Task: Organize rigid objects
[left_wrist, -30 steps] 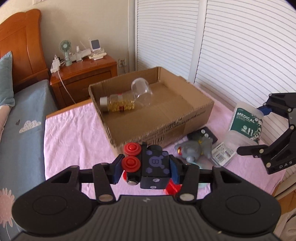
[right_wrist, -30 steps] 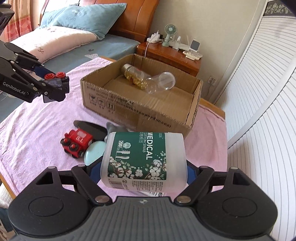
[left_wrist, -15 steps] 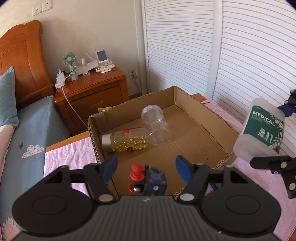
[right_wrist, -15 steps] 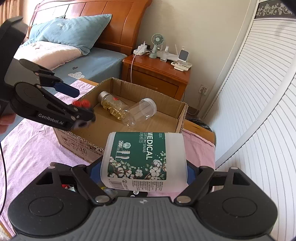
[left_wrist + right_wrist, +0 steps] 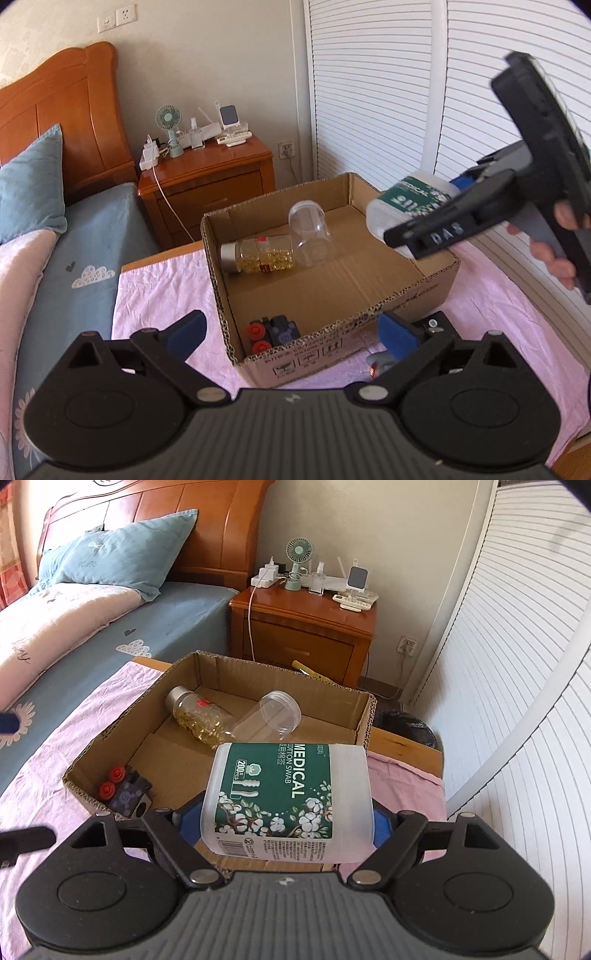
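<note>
Left wrist view: left gripper (image 5: 291, 334) is spread wide and holds nothing, hovering just in front of the cardboard box (image 5: 417, 295) on the pink-clothed counter (image 5: 159, 291). Toy block with red wheels (image 5: 271, 332) lies in the box's near-left corner, apart from the blue fingertips (image 5: 184, 334). Capsule bottle (image 5: 258, 254) lies on its side at the back-left, touching the clear jar (image 5: 310, 232) beside it. Right gripper (image 5: 424, 225) comes in from the right, over the box's right side, clamped on the cotton swab tub (image 5: 410, 199). Dark item and grey toy (image 5: 380, 360) on the counter in front of the box, partly hidden. Right wrist view: right gripper (image 5: 284, 819) grips the cotton swab tub (image 5: 286, 797) sideways between its blue pads, held above the cardboard box (image 5: 364, 716) near its front wall. Toy block (image 5: 127, 792) sits in the near-left corner, capsule bottle (image 5: 197, 718) and clear jar (image 5: 269, 718) further back. Nightstand (image 5: 306, 635) behind the box
</note>
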A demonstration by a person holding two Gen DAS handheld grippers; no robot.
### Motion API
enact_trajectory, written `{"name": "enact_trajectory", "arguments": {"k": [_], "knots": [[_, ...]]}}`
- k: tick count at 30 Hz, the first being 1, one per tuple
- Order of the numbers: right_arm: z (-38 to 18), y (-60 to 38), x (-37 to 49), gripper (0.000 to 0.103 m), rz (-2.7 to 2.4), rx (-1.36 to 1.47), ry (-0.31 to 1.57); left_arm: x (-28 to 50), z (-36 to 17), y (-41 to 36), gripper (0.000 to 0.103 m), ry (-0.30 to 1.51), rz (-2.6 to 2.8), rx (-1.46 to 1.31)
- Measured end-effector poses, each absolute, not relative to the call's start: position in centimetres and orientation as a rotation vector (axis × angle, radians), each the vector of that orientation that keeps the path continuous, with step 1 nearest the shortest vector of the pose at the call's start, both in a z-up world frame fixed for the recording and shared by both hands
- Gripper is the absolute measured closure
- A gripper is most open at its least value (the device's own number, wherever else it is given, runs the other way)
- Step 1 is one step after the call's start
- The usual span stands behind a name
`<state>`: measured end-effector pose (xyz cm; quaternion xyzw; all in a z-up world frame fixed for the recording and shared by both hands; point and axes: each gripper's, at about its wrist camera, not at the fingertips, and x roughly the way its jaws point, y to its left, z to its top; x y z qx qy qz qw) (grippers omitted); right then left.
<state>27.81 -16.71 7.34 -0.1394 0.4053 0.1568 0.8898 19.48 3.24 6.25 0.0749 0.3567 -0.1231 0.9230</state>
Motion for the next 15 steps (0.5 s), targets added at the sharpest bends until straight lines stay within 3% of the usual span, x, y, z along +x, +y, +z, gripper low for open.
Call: {"name": "enact_trajectory", "arguments": {"k": [9, 11, 15], "knots": [[5.2, -15.7, 33.8, 0.015, 0.202, -0.230, 0.893, 18.4, 5.8, 3.4, 0.004, 0.747, -0.280, 0.119], [5.0, -15.7, 34.3, 0.003, 0.193, -0.217, 0.895, 18.4, 5.7, 3.5, 0.004, 0.752, -0.270, 0.123], [5.4, -15.8, 33.4, 0.000, 0.199, -0.219, 0.871, 18.4, 5.3, 3.8, 0.004, 0.766, -0.253, 0.132]]}}
